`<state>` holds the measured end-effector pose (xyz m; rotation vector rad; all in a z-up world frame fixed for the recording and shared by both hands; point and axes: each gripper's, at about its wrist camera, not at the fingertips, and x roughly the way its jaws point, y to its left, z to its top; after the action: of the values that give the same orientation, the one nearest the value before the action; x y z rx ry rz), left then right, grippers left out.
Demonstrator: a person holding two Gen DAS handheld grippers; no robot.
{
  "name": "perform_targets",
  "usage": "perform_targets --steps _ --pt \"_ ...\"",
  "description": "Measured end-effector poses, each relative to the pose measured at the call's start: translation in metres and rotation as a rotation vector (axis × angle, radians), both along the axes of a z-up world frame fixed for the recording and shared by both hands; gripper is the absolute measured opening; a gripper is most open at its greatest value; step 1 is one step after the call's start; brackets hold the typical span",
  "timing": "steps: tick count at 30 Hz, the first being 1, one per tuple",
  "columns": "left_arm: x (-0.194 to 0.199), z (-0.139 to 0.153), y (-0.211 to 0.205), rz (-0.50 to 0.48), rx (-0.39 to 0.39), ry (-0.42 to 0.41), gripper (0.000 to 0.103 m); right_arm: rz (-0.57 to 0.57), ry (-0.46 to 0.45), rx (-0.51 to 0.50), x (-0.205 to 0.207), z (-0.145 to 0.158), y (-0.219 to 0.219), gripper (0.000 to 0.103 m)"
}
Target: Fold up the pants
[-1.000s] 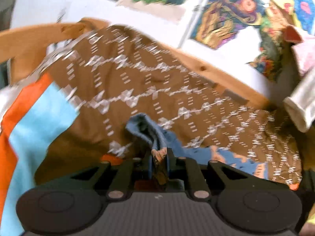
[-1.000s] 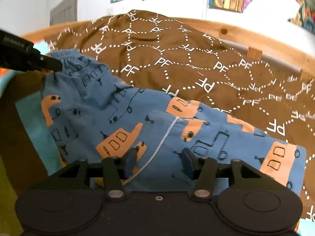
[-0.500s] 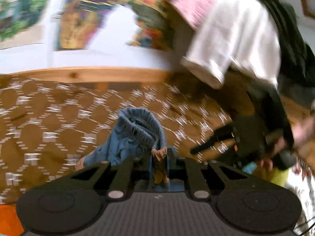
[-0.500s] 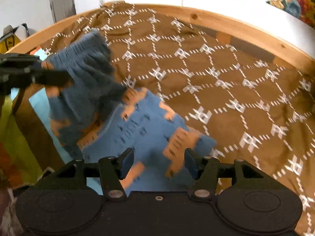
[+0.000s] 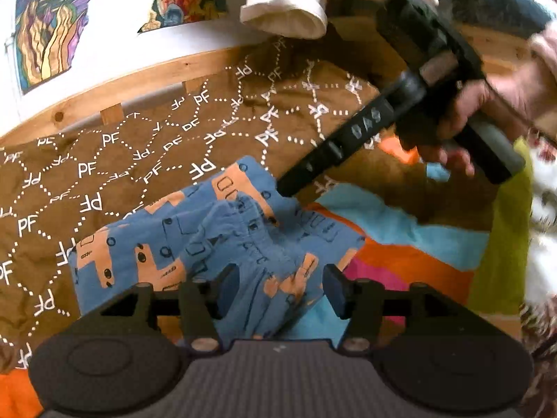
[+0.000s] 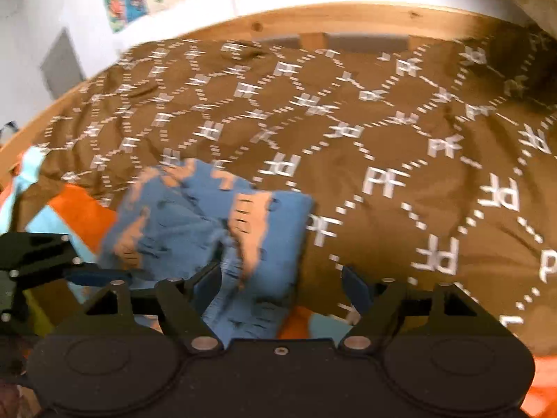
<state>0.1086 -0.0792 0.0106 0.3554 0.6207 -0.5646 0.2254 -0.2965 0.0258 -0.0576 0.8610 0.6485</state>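
Note:
The blue pants (image 5: pixel 209 244) with orange vehicle prints lie folded in a bundle on the brown patterned bedspread (image 5: pixel 104 160). My left gripper (image 5: pixel 278 287) is open just above the bundle's near edge, with the elastic waistband lying between its fingers. The right gripper (image 5: pixel 289 184) shows in the left wrist view, held in a hand, its tip at the bundle's far corner. In the right wrist view the pants (image 6: pixel 209 230) lie under my open right gripper (image 6: pixel 282 285); the left gripper (image 6: pixel 101 275) shows at the left edge.
A wooden bed frame (image 5: pixel 139 76) runs behind the bedspread, with posters (image 5: pixel 55 17) on the wall. A striped orange, blue and pink cloth (image 5: pixel 400 244) lies right of the pants. White clothing (image 5: pixel 289 3) hangs above the bed.
My left gripper carried the waistband over to the right, laid it on the rest of the pants and opened. The pants went from spread out to a folded bundle.

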Motion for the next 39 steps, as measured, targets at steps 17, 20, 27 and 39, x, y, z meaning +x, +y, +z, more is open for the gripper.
perform_targets --steps 17,20,27,39 --pt "0.021 -0.007 -0.004 0.015 0.041 0.028 0.012 0.044 0.148 0.083 0.029 -0.012 0.044 0.036" --pt "0.021 -0.001 -0.001 0.019 0.007 0.036 0.008 0.029 0.165 0.093 0.031 -0.015 0.044 0.017" --pt "0.015 0.015 0.002 0.012 -0.058 0.027 0.007 0.011 0.143 0.122 0.022 0.003 0.037 0.011" --pt "0.02 0.016 -0.029 -0.035 -0.077 0.041 0.007 -0.02 0.099 0.054 0.014 0.031 0.011 0.01"
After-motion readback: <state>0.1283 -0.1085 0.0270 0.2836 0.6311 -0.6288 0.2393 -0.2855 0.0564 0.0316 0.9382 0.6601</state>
